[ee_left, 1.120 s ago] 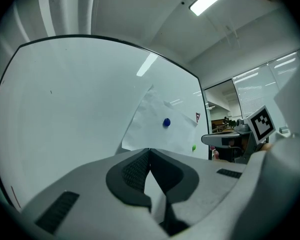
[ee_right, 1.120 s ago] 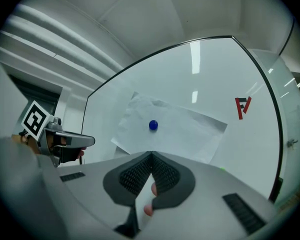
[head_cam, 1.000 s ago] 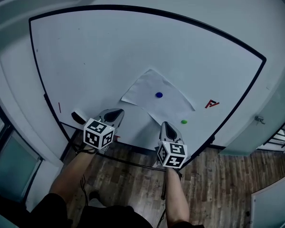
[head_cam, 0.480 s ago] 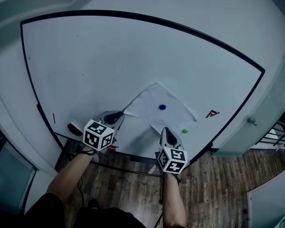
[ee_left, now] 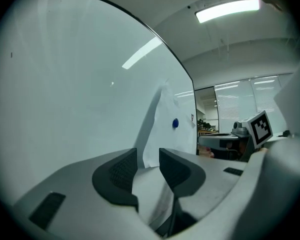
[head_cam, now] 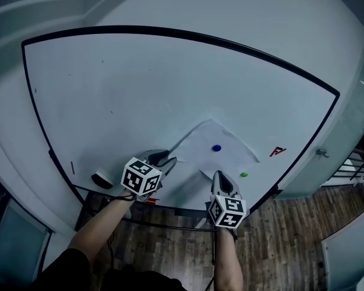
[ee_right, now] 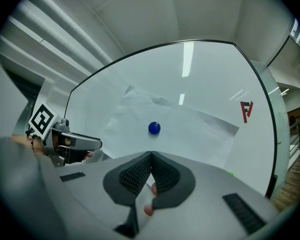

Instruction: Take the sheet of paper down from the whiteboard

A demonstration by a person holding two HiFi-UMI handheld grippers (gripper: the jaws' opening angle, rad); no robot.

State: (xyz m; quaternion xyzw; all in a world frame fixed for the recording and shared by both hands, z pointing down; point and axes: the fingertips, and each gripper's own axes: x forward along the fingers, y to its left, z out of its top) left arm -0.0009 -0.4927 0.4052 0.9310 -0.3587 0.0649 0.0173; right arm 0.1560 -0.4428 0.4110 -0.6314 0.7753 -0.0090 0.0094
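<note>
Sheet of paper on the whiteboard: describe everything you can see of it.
White sheet of paper, wrinkled, lies flat on the black-framed whiteboard, tilted corner-up, pinned by a round blue magnet. The left tool, jaws just opening, has its left corner at the gap, ungripped; the shut right tool is at its lower edge.

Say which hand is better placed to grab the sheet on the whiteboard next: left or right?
Probably left. The left gripper has just been opening its jaws, with nothing between them yet and the paper corner straight ahead. The right gripper is shut, below the paper's edge.
</note>
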